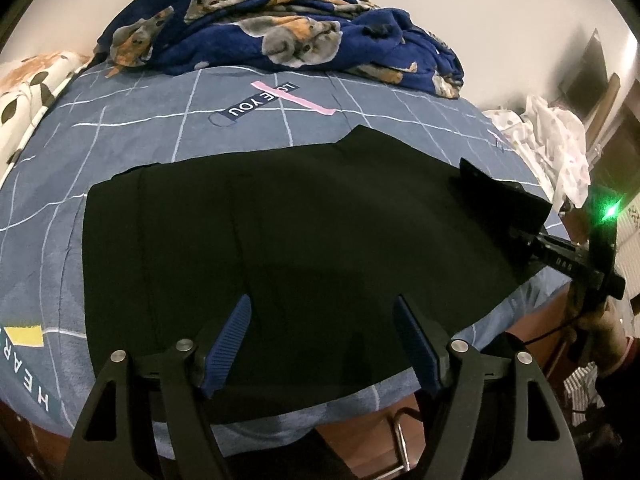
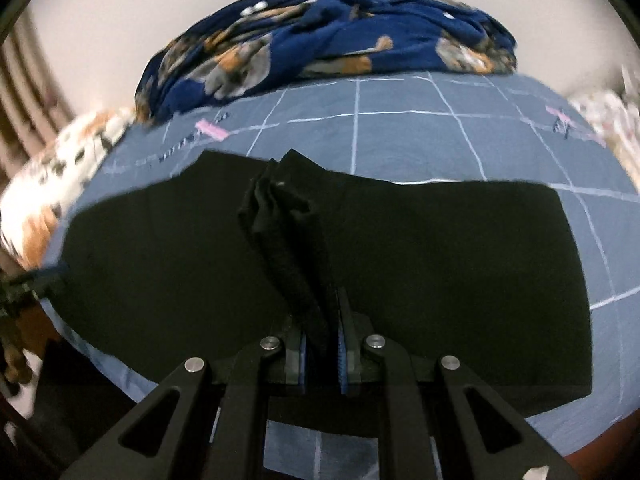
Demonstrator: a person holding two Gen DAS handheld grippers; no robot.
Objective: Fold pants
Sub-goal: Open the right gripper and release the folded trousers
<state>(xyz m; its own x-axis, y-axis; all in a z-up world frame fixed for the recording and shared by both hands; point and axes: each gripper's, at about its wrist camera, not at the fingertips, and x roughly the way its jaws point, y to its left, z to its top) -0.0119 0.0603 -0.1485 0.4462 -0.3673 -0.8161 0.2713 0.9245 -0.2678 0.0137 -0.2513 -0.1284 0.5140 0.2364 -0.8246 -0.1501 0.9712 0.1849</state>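
Black pants [image 1: 280,232] lie spread flat across the blue checked bed sheet [image 1: 160,120]. My left gripper [image 1: 322,312] is open and empty, hovering just above the near part of the pants. My right gripper [image 2: 324,312] is shut on a bunched fold of the pants [image 2: 292,224], lifted above the rest of the cloth [image 2: 460,260]. In the left wrist view the right gripper [image 1: 480,180] comes in from the right, holding the pants' right end off the bed.
A crumpled navy blanket with dog prints [image 1: 280,28] lies at the far side of the bed. A spotted pillow [image 1: 28,92] lies at the left, white patterned cloth [image 1: 556,152] at the right. The bed's near edge [image 1: 360,408] drops to a brown floor.
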